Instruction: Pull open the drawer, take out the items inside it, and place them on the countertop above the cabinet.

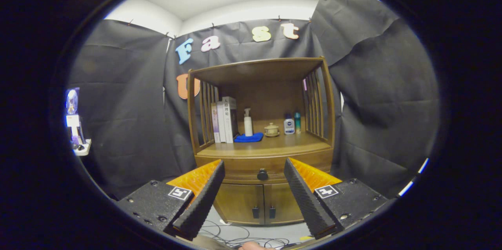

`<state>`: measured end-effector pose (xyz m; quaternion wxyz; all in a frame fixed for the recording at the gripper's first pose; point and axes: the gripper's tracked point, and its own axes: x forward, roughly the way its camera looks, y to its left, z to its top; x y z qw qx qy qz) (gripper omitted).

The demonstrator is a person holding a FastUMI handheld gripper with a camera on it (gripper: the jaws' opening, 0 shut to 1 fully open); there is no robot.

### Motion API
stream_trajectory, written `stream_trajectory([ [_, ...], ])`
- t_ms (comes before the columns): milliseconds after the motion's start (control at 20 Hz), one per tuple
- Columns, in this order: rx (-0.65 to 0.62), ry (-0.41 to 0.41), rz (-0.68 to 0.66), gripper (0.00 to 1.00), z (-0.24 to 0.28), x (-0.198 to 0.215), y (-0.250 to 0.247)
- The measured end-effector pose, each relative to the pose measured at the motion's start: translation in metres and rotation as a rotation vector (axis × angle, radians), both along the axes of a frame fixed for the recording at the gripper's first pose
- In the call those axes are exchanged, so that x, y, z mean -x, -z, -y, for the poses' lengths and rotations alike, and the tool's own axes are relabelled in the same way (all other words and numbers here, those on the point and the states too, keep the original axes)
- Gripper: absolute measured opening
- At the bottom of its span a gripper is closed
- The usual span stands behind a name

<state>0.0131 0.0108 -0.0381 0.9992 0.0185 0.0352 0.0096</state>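
- A booth draped in black cloth surrounds a brown wooden cabinet (262,152) with slatted sides, standing on a pale floor where thin cables (243,236) trail in front of the cabinet.
- The cabinet's closed wooden drawer (251,169) sits just under its countertop (270,148), with a round dark knob (262,174) at the drawer's middle; its contents are hidden.
- On the countertop stand upright books (224,120) at the left side of the cabinet, then a white pump bottle (248,122) on a blue folded cloth (248,138), a small lidded ceramic cup (271,129), and two small bottles (292,124) at the right.
- Below the drawer are two cabinet doors with dark handles (263,212).
- The gripper (254,169) is spread wide and holds nothing; the knob lies beyond the fingers, well apart from them, roughly centred in the gap.
- The gripper looks level and aimed straight at the cabinet front, slightly below countertop height.
- Likely risks: closing off-centre could let the fingers slip from the small round knob; drifting low could catch the door handles instead; and the crowded countertop leaves free room mainly at its front, so placed items could knock the bottles.
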Motion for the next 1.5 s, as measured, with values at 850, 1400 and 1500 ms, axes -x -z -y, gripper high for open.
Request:
stream_trajectory([
  [850,0.008,0.010,-0.073,0.99,-0.011,-0.091,0.065],
  [1400,0.008,0.065,-0.205,0.84,0.008,-0.196,0.145],
  [1500,0.019,0.073,-0.233,0.79,0.013,-0.211,0.157],
])
